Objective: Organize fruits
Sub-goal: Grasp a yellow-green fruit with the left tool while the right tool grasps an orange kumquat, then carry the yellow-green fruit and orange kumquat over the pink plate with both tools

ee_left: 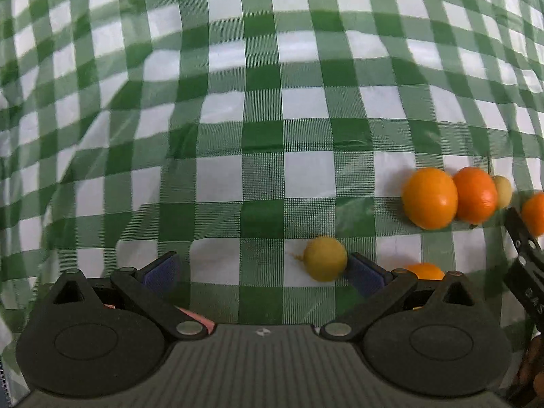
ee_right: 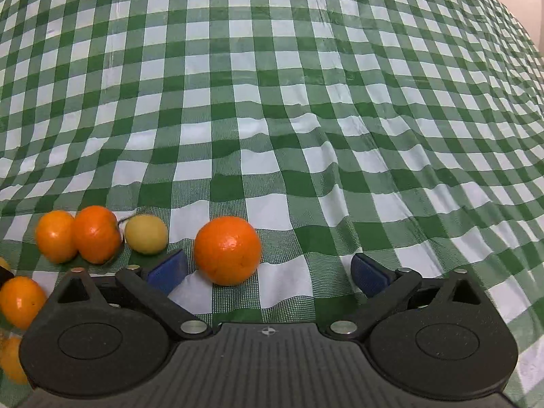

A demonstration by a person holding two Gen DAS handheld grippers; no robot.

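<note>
Left gripper [ee_left: 262, 267]: jaws spread wide, gripping nothing.
Small round yellow fruit [ee_left: 324, 258]: between the jaws, against the right pad.
Right gripper [ee_right: 268, 270]: jaws wide apart, unloaded.
Round orange citrus [ee_right: 227, 250]: between the jaws, nearer the left pad.
Green-and-white checked tablecloth [ee_right: 306, 102]: under both.

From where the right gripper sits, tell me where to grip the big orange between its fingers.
Grip the big orange across its widest middle, coming straight forward. It is round, sits free on the tablecloth, and the open right gripper already brackets it, though it lies nearer the left finger.

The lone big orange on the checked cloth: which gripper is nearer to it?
Right. The right gripper is open with the orange lying between its fingers; the left gripper is off to one side beside a yellow fruit.
</note>
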